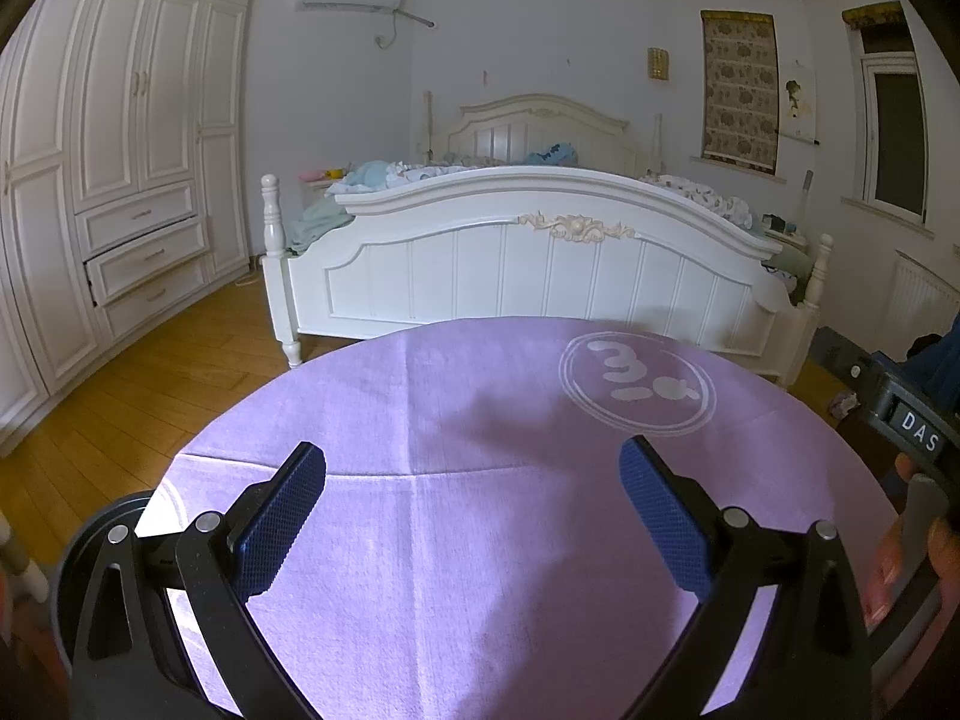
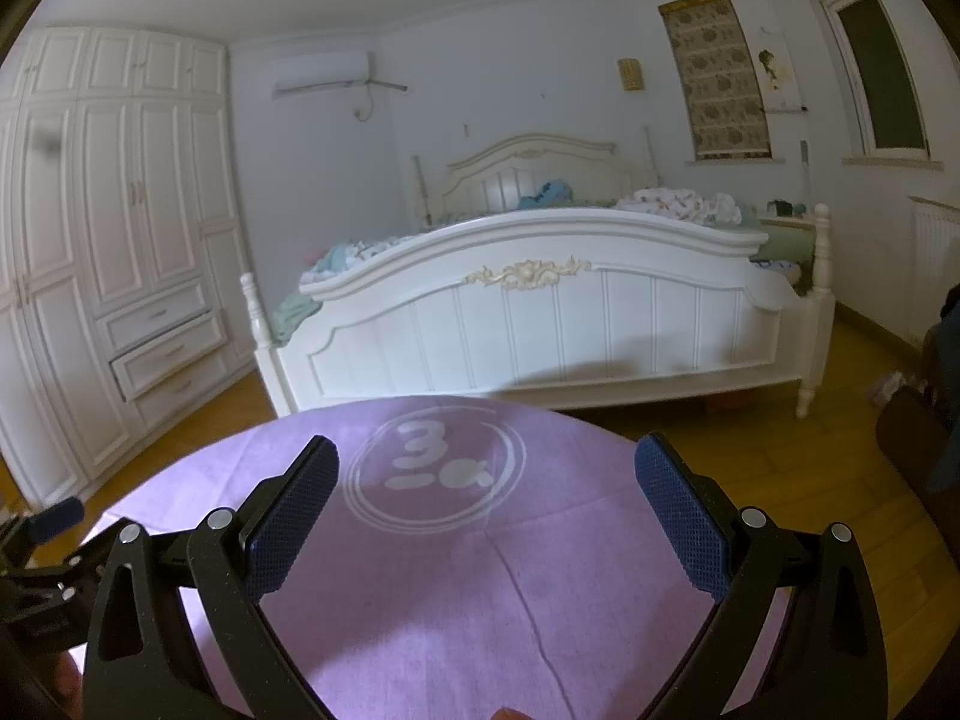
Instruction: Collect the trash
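Left gripper [image 1: 473,480] and right gripper [image 2: 485,477] hover with jaws spread wide, grasping nothing, above the purple round cloth [image 1: 480,540]. No trash shows on it or beside it, so weight, stiffness and hold point cannot be judged.

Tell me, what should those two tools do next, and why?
Probably swing toward the floor at the right. Both the left tool and the right tool hang open and hold nothing over the purple tablecloth, which shows no trash in view. A small crumpled thing lies on the wooden floor past the bed; it may be litter, though it is too blurred to tell.
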{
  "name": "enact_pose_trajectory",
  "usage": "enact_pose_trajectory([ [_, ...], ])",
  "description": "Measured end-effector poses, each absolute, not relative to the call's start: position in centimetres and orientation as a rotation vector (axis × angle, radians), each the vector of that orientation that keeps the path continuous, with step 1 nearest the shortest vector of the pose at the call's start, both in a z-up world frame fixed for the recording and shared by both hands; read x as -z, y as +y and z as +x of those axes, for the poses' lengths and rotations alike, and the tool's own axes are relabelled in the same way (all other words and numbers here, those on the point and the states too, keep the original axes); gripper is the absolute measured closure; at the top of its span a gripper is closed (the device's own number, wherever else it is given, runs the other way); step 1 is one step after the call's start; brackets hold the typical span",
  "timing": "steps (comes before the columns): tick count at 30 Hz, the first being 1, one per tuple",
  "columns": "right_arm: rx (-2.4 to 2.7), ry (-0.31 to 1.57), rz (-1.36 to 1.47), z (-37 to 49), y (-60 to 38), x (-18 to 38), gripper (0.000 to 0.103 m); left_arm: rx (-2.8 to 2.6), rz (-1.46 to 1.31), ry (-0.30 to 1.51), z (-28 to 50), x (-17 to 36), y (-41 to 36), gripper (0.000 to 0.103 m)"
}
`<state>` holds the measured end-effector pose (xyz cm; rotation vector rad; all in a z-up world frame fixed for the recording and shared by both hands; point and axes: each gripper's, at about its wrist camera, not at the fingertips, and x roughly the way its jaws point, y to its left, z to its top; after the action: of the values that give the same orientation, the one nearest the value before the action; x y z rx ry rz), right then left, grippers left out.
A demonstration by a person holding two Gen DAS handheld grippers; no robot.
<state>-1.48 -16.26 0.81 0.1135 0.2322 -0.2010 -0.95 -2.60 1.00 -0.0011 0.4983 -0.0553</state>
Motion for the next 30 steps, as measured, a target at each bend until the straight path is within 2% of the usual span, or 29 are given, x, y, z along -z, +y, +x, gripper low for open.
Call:
enact_pose_trajectory([
  [30,0.202,0.235,0.121,-1.50,-15.55,-0.44,0.005,0.054,0.002,0.499,-0.95,-0.89,-2.78,0.005],
])
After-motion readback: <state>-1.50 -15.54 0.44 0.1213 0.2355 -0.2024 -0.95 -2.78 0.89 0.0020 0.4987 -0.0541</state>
